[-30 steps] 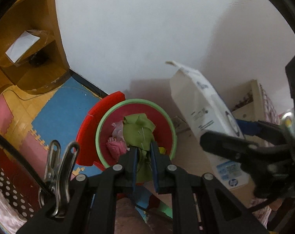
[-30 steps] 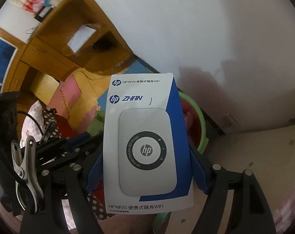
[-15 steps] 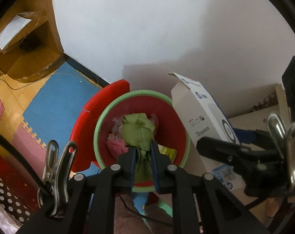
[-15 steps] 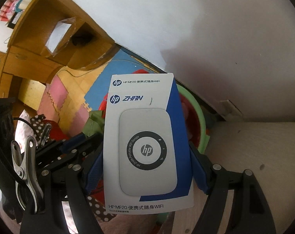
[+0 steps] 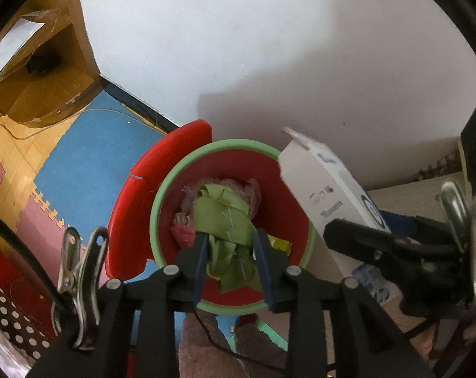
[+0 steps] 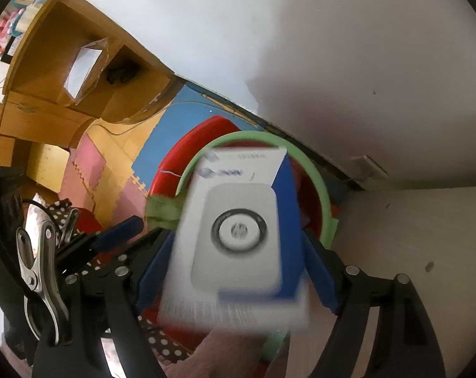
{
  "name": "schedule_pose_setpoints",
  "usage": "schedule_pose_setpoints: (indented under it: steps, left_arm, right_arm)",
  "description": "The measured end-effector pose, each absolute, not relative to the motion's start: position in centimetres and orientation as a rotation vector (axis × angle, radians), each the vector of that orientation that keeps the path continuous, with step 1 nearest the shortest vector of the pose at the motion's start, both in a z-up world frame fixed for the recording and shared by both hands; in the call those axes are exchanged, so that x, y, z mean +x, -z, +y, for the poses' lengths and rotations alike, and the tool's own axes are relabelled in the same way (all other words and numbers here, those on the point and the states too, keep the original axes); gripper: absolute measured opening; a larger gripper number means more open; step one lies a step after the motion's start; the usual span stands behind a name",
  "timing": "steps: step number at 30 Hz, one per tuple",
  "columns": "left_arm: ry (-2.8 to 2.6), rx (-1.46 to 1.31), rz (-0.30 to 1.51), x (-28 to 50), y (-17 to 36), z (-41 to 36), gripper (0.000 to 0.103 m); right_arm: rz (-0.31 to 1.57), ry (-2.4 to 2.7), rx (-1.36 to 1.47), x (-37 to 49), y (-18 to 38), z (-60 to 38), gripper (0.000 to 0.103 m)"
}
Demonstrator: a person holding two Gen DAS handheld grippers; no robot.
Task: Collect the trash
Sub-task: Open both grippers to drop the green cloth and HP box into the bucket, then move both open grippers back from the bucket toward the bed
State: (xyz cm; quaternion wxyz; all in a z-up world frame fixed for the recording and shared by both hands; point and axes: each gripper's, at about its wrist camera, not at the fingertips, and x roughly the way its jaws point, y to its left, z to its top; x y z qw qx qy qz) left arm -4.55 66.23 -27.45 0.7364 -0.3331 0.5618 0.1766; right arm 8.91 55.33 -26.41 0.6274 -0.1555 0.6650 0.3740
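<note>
Left wrist view: left gripper [image 5: 230,253], pointing steeply down over a red bin [image 5: 288,195] with a pale green rim; jaws opening, blue pads standing clear on either side of a crumpled green cloth scrap [image 5: 222,217] that sits between them over the mouth of the bin. Pink crumpled wrapping [image 5: 183,230] and a small yellow piece [image 5: 282,245] lie inside the bin beneath the scrap. Red lid [image 5: 162,182] hinged back behind the bin on its left. Blue, pink and yellow foam floor mat [image 5: 90,163] to the left; wooden shelf unit [image 5: 49,72] at the upper left; white wall [image 5: 269,47] behind. Right side of this view: right gripper [image 5: 364,236], black, next to a white and blue carton [image 5: 326,189] tilted over the bin's right rim. Right wrist view: the carton [image 6: 238,239], heavily blurred, round printed emblem facing the camera, positioned between the blue pads of the right gripper [image 6: 238,267] and above the bin [image 6: 320,195]; pads appear spread off both carton edges, so not clamped, though blur limits certainty. Beige tabletop [image 6: 411,236] at right; polka-dot fabric [image 6: 162,346] at lower left.
</note>
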Motion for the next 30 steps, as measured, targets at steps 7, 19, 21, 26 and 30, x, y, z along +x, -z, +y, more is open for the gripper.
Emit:
schedule_pose_setpoints:
  steps: [7,19,21,26,30]
  left_arm:
    - [-0.382,-0.74,1.248,-4.6,27.9,66.1,0.043]
    - [-0.388,-0.731,1.243,-4.8,27.2,66.1,0.043]
    - [-0.388,-0.732,1.242,-5.0,26.9,66.1,0.043]
    - [-0.401,-0.725,1.228,-6.1,25.6,65.7,0.043]
    - [-0.411,-0.725,1.214,-7.3,24.1,65.4,0.043]
  right_arm:
    - [1.507,-0.861,-0.38,8.7,26.1,55.4,0.081]
    - [1.473,-0.837,-0.315,7.5,23.9,54.1,0.081]
    - [1.456,-0.838,-0.299,6.8,23.2,53.6,0.081]
    - [1.386,-0.867,-0.278,4.9,20.7,52.6,0.081]
    - [1.336,-0.89,-0.235,3.5,18.3,51.4,0.081]
